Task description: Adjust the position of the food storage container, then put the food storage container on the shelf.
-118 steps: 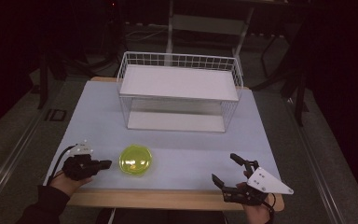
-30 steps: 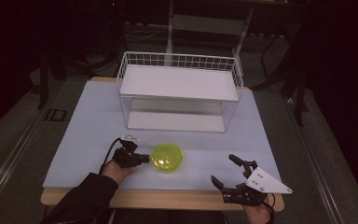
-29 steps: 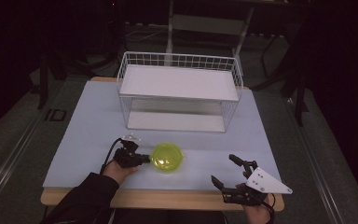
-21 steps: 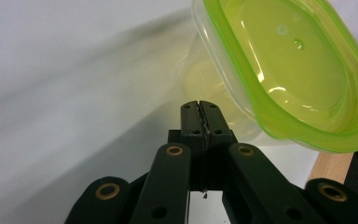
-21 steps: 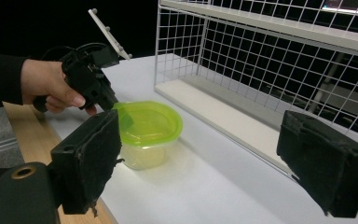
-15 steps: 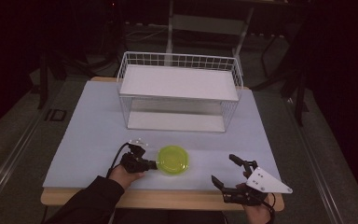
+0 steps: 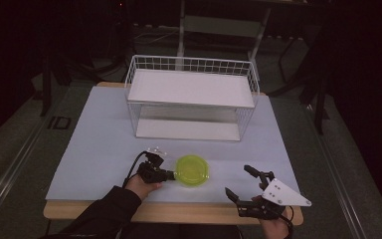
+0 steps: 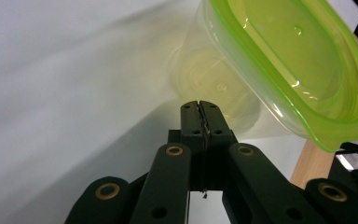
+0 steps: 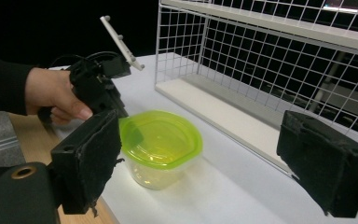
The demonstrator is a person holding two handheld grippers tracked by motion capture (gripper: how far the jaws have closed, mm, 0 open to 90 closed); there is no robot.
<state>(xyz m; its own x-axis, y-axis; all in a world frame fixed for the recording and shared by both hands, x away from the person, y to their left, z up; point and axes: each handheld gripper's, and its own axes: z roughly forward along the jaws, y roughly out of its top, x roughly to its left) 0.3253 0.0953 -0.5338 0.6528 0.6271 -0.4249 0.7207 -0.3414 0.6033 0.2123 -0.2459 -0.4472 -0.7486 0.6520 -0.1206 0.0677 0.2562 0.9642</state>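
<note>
A clear tub with a lime-green lid [image 7: 193, 169] [image 9: 161, 140] stands on the white table near its front edge. My left gripper [image 7: 168, 174] [image 8: 199, 105] lies low at the tub's left side and is shut. Its tips are against the tub's clear wall just under the lid's rim [image 8: 284, 60], and I see nothing pinched between the jaws. From the right gripper view, the left gripper [image 9: 116, 112] sits in a hand beside the tub. My right gripper [image 7: 238, 181] [image 9: 205, 163] stands open at the front right, with the tub a short way beyond its pads.
A white wire rack [image 7: 191, 89] [image 9: 261, 56] with a solid top shelf and a white floor stands at the back middle of the table. The table's wooden front edge [image 7: 179, 211] runs just below both hands. Dark floor surrounds the table.
The left gripper and the green-lidded tub have slid together to the right along the front of the table. The right gripper has stayed where it was, open.
</note>
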